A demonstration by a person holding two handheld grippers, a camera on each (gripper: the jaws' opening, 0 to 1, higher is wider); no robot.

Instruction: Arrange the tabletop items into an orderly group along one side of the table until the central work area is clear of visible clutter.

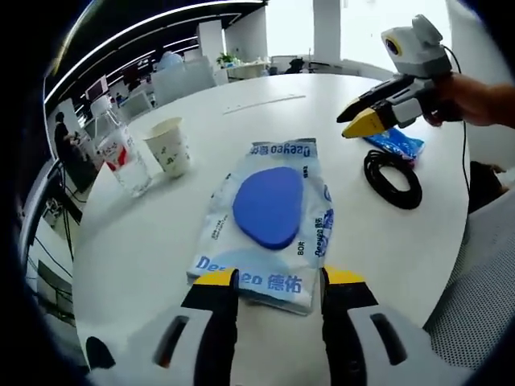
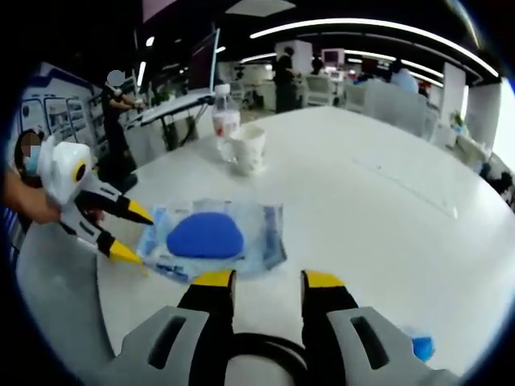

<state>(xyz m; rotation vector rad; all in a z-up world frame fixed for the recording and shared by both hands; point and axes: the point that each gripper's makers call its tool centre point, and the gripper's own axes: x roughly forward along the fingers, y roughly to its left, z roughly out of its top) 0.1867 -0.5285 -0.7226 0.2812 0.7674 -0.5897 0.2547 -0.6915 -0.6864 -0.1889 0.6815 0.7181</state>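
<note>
A wet-wipes pack (image 1: 269, 213) with a blue oval lid lies flat in the middle of the round white table (image 1: 386, 249). My left gripper (image 1: 280, 277) is open, and the pack's near edge sits between its yellow tips. In the right gripper view the pack (image 2: 211, 237) lies just ahead, with the left gripper (image 2: 133, 233) spread at its left edge. My right gripper (image 2: 267, 279) is open and holds nothing. It hovers over a black cable coil (image 2: 265, 346). In the left gripper view the right gripper (image 1: 358, 125) hangs above the table, held by a hand.
A paper cup (image 1: 169, 146) and a clear water bottle (image 1: 121, 153) stand together near the table's edge. The black cable coil (image 1: 392, 178) lies beside a small blue packet (image 1: 394, 143). Office desks, chairs and people fill the background.
</note>
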